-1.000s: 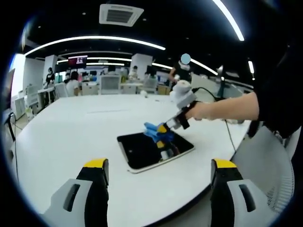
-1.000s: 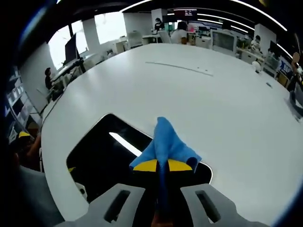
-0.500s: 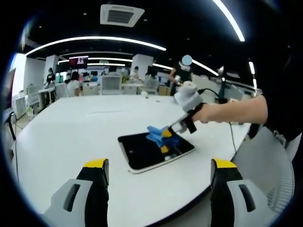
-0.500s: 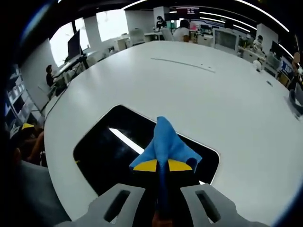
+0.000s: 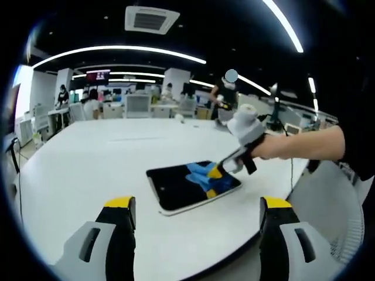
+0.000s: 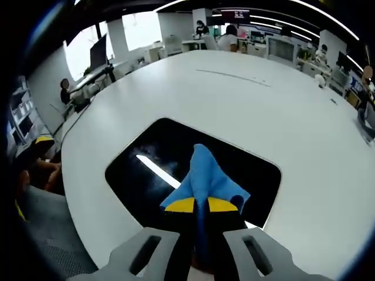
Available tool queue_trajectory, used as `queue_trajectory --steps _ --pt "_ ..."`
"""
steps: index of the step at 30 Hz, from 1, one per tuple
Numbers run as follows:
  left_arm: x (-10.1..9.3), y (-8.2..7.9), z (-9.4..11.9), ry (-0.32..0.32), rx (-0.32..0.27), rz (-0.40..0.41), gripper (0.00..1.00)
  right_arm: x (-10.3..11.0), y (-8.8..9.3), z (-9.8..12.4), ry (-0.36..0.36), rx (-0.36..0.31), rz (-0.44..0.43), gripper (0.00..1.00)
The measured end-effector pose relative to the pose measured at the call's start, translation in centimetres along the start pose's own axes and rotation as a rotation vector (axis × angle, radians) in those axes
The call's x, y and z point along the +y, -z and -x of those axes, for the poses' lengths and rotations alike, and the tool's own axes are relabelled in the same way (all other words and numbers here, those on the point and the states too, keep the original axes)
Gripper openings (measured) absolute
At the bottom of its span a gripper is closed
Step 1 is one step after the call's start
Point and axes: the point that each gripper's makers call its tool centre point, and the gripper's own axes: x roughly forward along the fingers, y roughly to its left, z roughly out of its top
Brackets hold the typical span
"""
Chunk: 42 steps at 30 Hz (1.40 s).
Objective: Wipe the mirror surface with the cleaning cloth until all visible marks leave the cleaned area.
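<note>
Near the counter [image 5: 70, 175] edge lies the mirror [image 6: 176, 158]; right tongs [image 6: 198, 206] pinch the soft, light cloth [image 6: 204, 178] on it. Left tongs [image 5: 196, 212] hang released. Mirror looks fragile, slippery.

The broad white oval table [image 5: 88, 170] is left bare along its far edge and its left side, so wide passage is offered there. Near the front edge, room is taken by the flat black rectangular mirror [image 5: 176, 187]. Over the mirror's right end, the way is blocked by the right gripper [image 5: 218, 171] with its blue cleaning cloth [image 6: 205, 178], and by the forearm [image 5: 299, 145] reaching in across the right edge.
</note>
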Motion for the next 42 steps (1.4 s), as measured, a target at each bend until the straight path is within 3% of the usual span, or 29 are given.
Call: queue_trajectory --steps 23,29,42 --pt "-0.2 0.1 0.0 0.016 0.007 -0.004 0.86 2.4 2.5 2.1 -0.034 -0.029 -0.009 0.0" --pt "-0.2 0.2 0.0 0.015 0.013 -0.007 0.86 2.6 2.7 2.3 -0.052 -0.024 -0.061 0.0" --pt "-0.2 0.2 0.0 0.014 0.021 -0.018 0.85 2.7 2.7 2.3 -0.042 -0.034 -0.024 0.0"
